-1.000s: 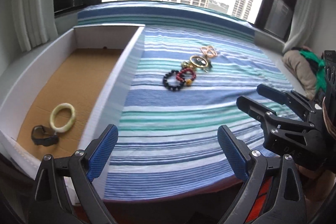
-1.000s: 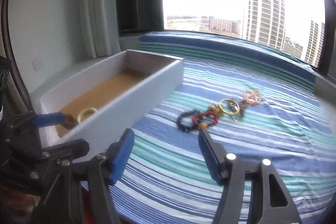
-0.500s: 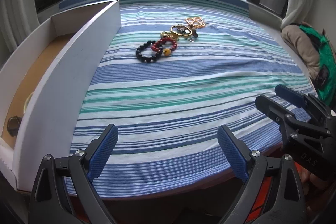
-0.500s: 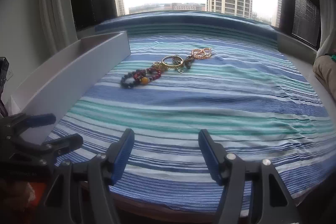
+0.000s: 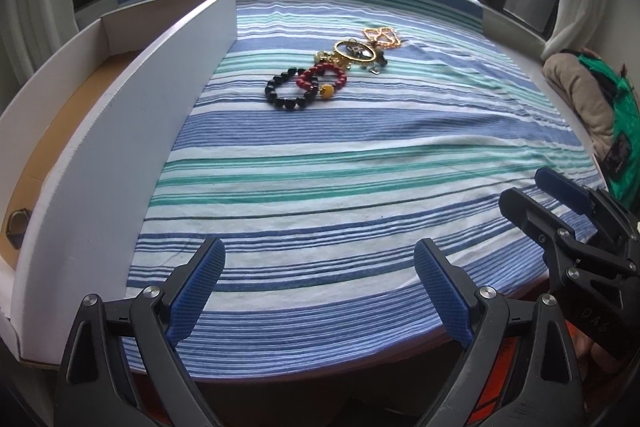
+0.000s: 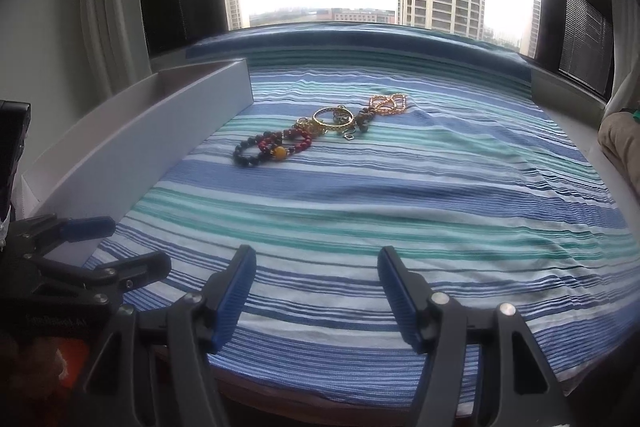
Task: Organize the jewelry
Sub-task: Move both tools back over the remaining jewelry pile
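A row of jewelry lies on the striped cloth: a black bead bracelet, a red bead bracelet with a yellow bead, a gold bangle and a rose-gold chain. The same row shows in the right wrist view, black bracelet to chain. A white box stands to the left, with a dark ring-shaped piece inside. My left gripper and right gripper are both open and empty, near the cloth's front edge, well short of the jewelry.
The blue, green and white striped cloth covers the surface up to a window. Tan and green fabric lies at the far right. The right gripper shows in the left wrist view, the left gripper in the right wrist view.
Both grippers have swung from over the box to face the jewelry on the cloth. The box's inside is mostly hidden behind its wall now. Both stayed open.
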